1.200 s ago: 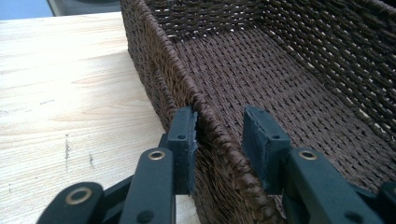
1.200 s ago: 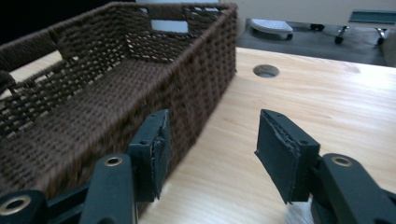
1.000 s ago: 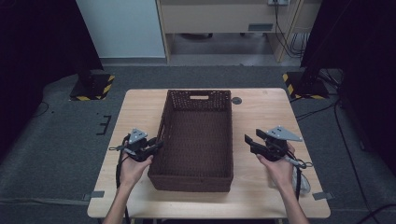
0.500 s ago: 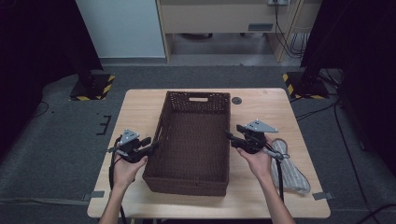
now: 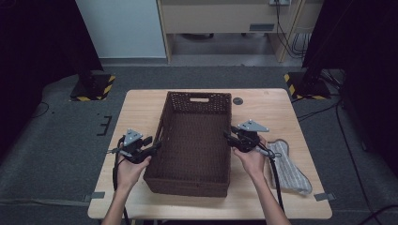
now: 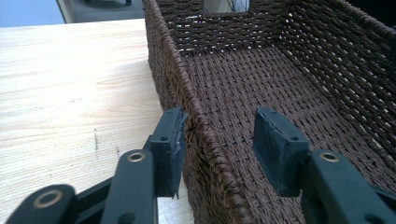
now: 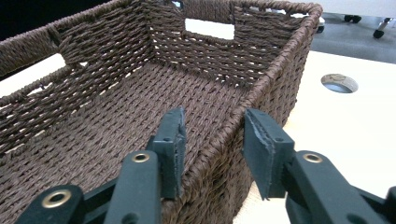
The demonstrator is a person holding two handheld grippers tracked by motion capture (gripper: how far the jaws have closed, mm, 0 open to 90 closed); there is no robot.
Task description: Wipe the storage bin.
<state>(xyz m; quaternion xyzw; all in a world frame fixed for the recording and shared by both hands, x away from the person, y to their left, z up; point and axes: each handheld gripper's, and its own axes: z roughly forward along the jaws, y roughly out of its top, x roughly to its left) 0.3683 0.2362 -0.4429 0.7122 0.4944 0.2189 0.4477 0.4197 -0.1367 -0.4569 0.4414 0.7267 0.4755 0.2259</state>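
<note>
- Since the earlier frames, the right gripper [image 5: 230, 135] is moving in from the table's right side to the basket [image 5: 195, 140], and its jaws are closing around the right wall.
- Left gripper [image 5: 157, 144] is staying at the left wall, its jaws opening wider.
- Both pairs of jaws are straddling a rim, one jaw inside and one outside.
- Left jaws are standing open: the outer pad is just touching the weave, the inner one well clear.
- Right jaws are nearly on the rim, not yet clamping.
- Basket is sitting mid-table, empty; a two-handed lift looks to be coming.
- A cloth [image 5: 288, 166] is lying to the right of the basket.
</note>
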